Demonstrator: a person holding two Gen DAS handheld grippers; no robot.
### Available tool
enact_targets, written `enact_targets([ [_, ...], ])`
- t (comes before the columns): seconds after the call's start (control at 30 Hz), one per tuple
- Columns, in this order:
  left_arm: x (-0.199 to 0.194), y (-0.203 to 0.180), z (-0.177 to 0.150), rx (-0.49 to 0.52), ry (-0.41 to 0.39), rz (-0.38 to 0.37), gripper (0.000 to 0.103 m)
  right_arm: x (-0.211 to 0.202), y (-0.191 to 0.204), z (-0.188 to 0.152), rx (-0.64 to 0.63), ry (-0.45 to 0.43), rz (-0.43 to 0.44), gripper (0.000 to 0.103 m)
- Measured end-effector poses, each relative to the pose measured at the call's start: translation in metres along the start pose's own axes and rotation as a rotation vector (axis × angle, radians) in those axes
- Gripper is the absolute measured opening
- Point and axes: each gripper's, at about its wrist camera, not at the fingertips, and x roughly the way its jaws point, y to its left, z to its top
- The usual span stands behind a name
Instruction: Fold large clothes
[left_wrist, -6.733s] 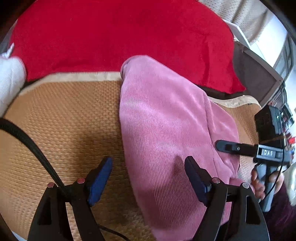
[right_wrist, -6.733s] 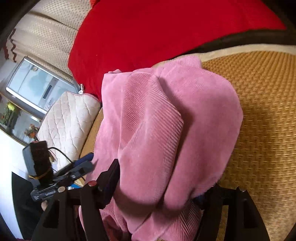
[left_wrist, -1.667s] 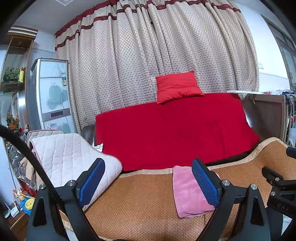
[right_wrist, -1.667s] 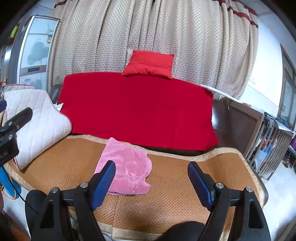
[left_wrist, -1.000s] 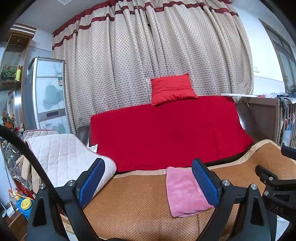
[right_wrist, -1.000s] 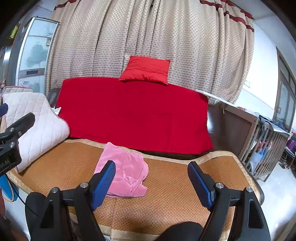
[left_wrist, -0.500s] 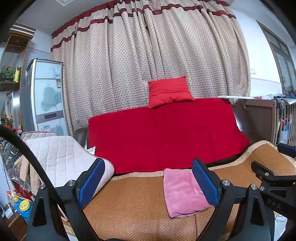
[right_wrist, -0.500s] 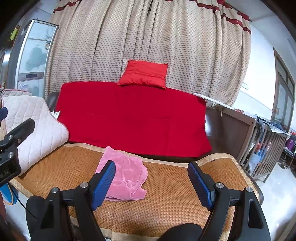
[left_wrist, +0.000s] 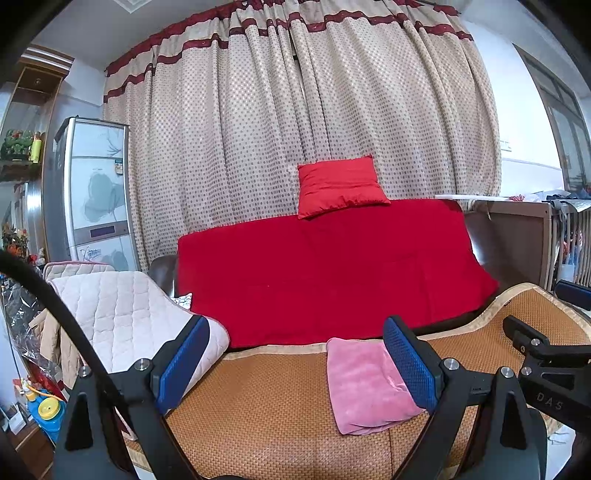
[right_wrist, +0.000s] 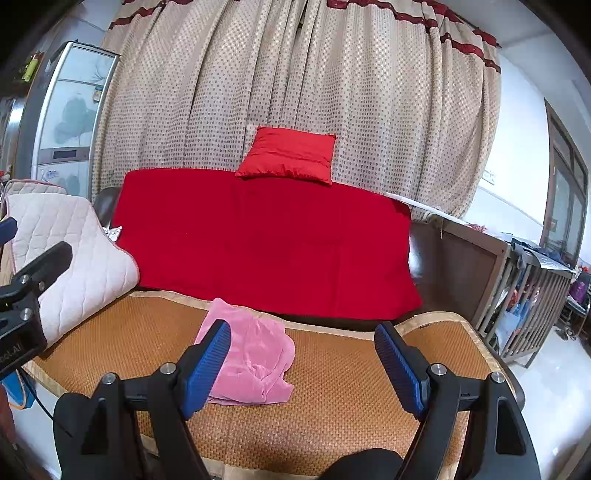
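A folded pink corduroy garment (left_wrist: 365, 384) lies on the woven orange mat (left_wrist: 266, 402) of the sofa seat, near the red backrest cover. It also shows in the right wrist view (right_wrist: 255, 362) on the mat (right_wrist: 343, 391). My left gripper (left_wrist: 295, 362) is open and empty, held well back from the sofa. My right gripper (right_wrist: 303, 365) is open and empty, also well back. The right gripper's body shows at the right edge of the left wrist view (left_wrist: 546, 373).
A red blanket (left_wrist: 325, 273) covers the sofa back with a red cushion (left_wrist: 340, 186) on top. A quilted beige pad (left_wrist: 122, 321) drapes the left armrest. Dotted curtains hang behind. A cabinet (left_wrist: 96, 192) stands left, a wooden crib (right_wrist: 517, 288) right.
Both grippers let go of the pink garment and drew far back from the sofa. Over the last second the view has kept pulling back slightly; the garment has not moved.
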Motion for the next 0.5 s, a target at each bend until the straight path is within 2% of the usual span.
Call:
enact_targets([
  [0.5,-0.0004,-0.0006,-0.0026,0.002,0.001,-0.007,0.095,-0.0028,-0.0022,0.002,0.009,-0.004,-0.01,0.083],
])
